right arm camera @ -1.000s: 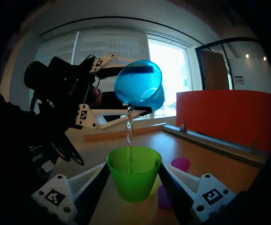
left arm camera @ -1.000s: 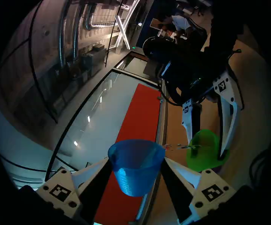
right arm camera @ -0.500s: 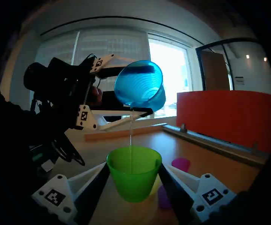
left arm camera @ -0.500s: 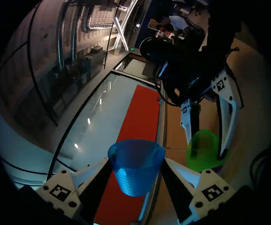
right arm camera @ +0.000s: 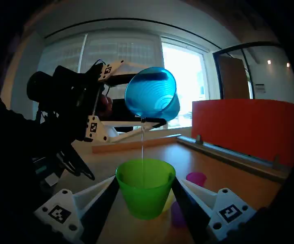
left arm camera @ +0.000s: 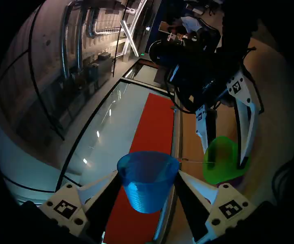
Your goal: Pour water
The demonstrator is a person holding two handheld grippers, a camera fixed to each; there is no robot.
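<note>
A: Where were the cups?
B: The left tongs (left arm camera: 148,175) clamped the tilted blue cup (right arm camera: 152,95) above the green cup (right arm camera: 145,191), itself clamped in the right tongs (right arm camera: 145,181) over the table (right arm camera: 212,162); a thin water stream (right arm camera: 142,142) joined them.

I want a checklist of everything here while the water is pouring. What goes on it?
Surface: wooden table, bare near the rail.
Job's things: blue cup tipped above the green cup; a thin water stream falls into it.
Clutter: pink cup and a purple thing beside the green cup.
Grippers: left gripper shut on the blue cup; right gripper shut on the green cup.
Cables: dark cables hang below the left gripper's body.
Surroundings: red panel, bright windows.
</note>
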